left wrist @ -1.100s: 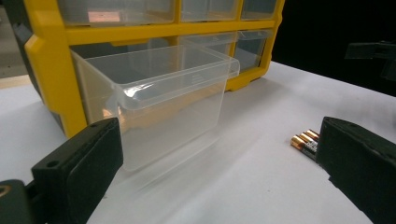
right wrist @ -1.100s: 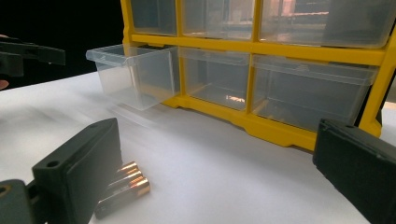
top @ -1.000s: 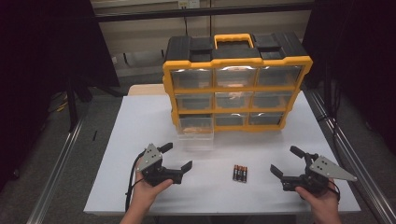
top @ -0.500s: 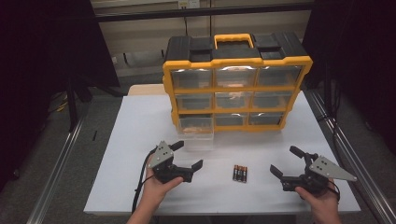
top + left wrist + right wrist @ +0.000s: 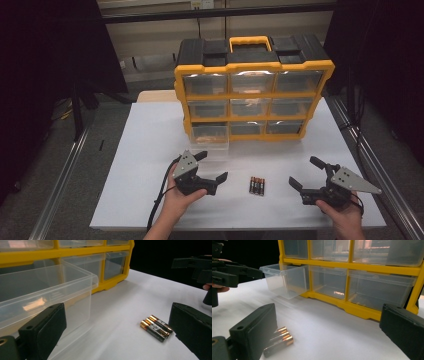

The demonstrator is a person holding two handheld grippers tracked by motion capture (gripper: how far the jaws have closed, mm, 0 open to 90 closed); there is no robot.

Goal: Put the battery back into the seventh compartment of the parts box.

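On the white table (image 5: 150,150), between my two grippers, three batteries (image 5: 257,185) lie side by side, untouched. I hold the left gripper (image 5: 216,167) with its jaws wide apart and angled toward them, and the right gripper (image 5: 306,172) equally spread and empty. The clear drawer (image 5: 210,136) at the organizer's (image 5: 252,97) bottom left stands pulled out, I judge to take the batteries.

No text, number or brand can be read anywhere. The batteries (image 5: 156,327) lying on the white table (image 5: 150,150) carry black and copper wrappers with some faint marking, too blurred to make out. The yellow drawer cabinet (image 5: 252,97) at the far side and its clear pulled-out drawer (image 5: 47,290) bear no legible label.
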